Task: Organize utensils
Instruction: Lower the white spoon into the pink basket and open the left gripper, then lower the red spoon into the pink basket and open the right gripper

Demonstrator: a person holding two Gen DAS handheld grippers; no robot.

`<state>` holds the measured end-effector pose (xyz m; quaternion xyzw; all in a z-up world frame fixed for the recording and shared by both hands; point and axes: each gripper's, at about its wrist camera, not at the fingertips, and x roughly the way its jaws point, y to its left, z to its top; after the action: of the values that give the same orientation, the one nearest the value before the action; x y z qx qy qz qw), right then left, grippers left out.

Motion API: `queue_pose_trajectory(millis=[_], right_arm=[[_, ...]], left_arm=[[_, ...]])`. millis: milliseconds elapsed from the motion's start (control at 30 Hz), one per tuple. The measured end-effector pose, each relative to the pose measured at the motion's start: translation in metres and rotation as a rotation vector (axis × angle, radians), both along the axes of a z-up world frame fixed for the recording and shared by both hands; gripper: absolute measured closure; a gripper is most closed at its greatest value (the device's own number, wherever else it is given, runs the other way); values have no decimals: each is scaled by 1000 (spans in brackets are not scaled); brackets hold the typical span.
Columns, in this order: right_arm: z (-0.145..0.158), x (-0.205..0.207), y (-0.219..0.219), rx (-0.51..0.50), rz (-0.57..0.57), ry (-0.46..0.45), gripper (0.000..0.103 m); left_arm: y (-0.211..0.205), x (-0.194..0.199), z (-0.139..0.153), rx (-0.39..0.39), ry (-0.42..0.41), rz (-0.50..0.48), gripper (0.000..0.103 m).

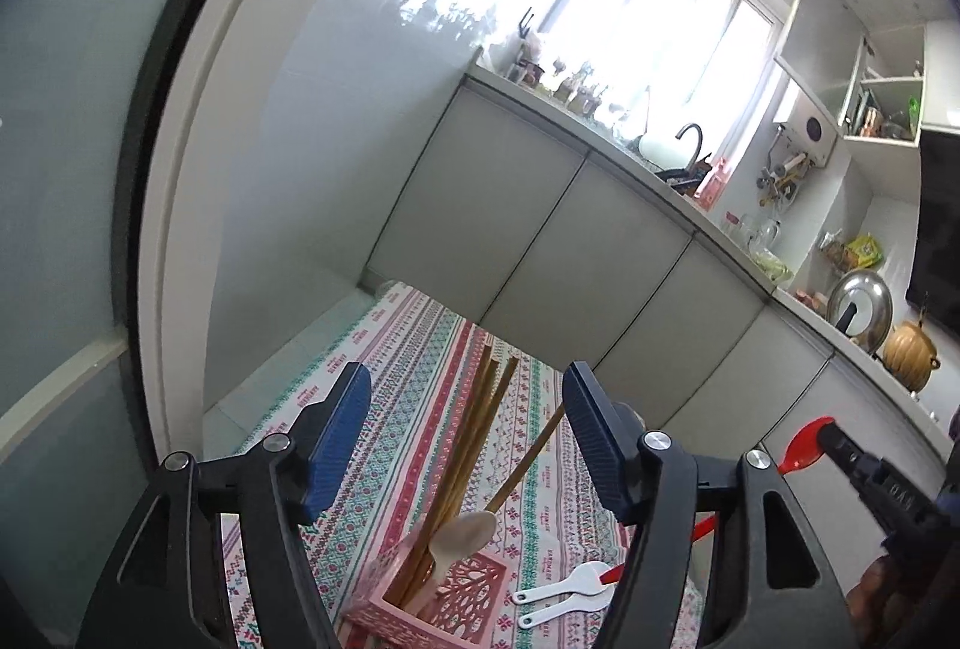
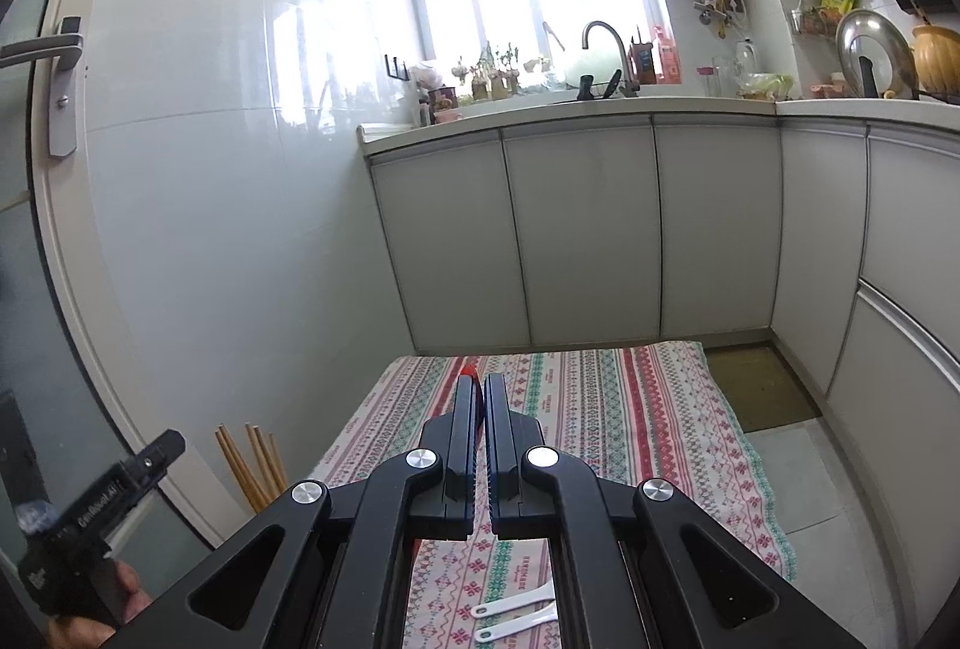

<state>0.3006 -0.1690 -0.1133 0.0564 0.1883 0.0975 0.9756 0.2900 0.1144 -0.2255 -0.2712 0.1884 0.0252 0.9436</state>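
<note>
A pink cut-out utensil holder (image 1: 432,598) stands on the patterned cloth and holds several wooden chopsticks (image 1: 480,427) and a pale spoon (image 1: 465,532). My left gripper (image 1: 468,433) is open above it, with nothing between its fingers. Two white spoons (image 1: 564,592) lie on the cloth beside the holder; they also show in the right wrist view (image 2: 516,616). My right gripper (image 2: 479,385) is shut on a red spoon (image 2: 471,370), held above the cloth. In the left wrist view the red spoon (image 1: 804,448) sticks out of the right gripper at the far right.
The patterned tablecloth (image 2: 630,409) covers a table in front of grey kitchen cabinets (image 2: 576,229). The counter above holds a sink tap (image 2: 606,48), jars, a pot lid and a pumpkin-shaped pot. A door with a handle (image 2: 60,48) is at the left.
</note>
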Motion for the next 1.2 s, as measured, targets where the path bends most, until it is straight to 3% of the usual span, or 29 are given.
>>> queue_pose_trajectory(millis=[100, 333, 700, 1200], right_arm=[[-1, 1, 9, 2, 23, -12, 101], [-3, 5, 40, -2, 84, -30, 101], [-42, 20, 112, -194, 164, 12, 101], [-77, 30, 128, -265, 211, 66, 100]], left_arm=[[16, -3, 6, -66, 21, 20, 33], [31, -6, 11, -125, 57, 31, 33], [41, -3, 11, -164, 80, 42, 33], [42, 2, 10, -154, 100, 42, 33]])
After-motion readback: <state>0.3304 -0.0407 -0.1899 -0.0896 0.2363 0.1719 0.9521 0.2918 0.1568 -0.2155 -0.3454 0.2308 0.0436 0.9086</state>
